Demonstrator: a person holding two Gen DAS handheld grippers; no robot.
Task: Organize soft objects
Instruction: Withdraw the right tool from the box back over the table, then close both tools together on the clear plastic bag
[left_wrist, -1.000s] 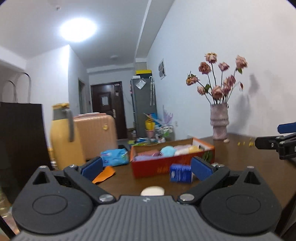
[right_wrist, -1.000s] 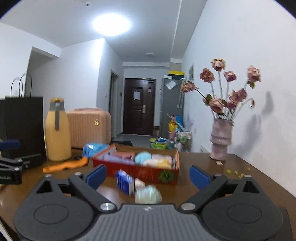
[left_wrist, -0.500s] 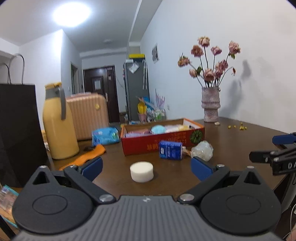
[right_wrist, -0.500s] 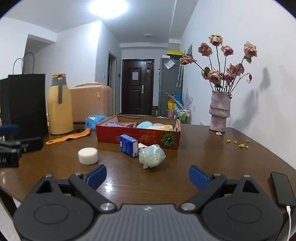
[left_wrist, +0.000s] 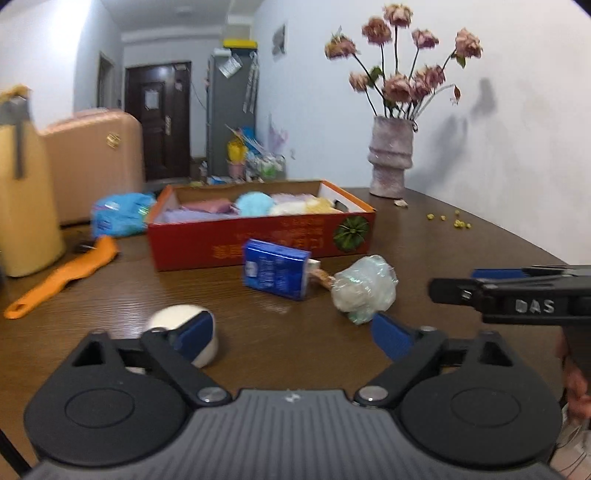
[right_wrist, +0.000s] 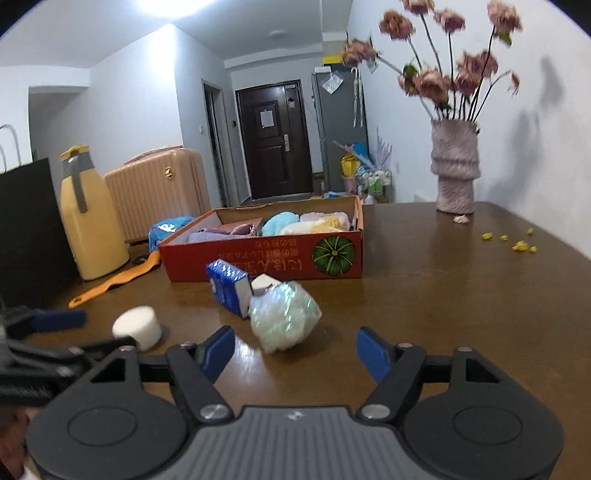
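A red cardboard box (left_wrist: 258, 240) (right_wrist: 266, 258) holds several pastel soft items. In front of it lie a blue tissue pack (left_wrist: 275, 273) (right_wrist: 227, 282), a pale green mesh puff (left_wrist: 364, 290) (right_wrist: 284, 315) and a white round sponge (left_wrist: 173, 321) (right_wrist: 136, 326). My left gripper (left_wrist: 291, 334) is open and empty, its left finger in front of the white sponge. My right gripper (right_wrist: 295, 352) is open and empty, just short of the mesh puff; it also shows in the left wrist view (left_wrist: 517, 295).
On the brown table (right_wrist: 461, 295) stand a yellow jug (right_wrist: 88, 221), a black paper bag (right_wrist: 26, 236) and a vase of dried flowers (right_wrist: 456, 173). An orange tool (left_wrist: 62, 277) and a blue packet (left_wrist: 118, 214) lie left of the box. A suitcase (right_wrist: 162, 195) stands behind.
Both grippers have moved forward and down toward the table. The sponge, tissue pack and puff are now closer. Both stay open.
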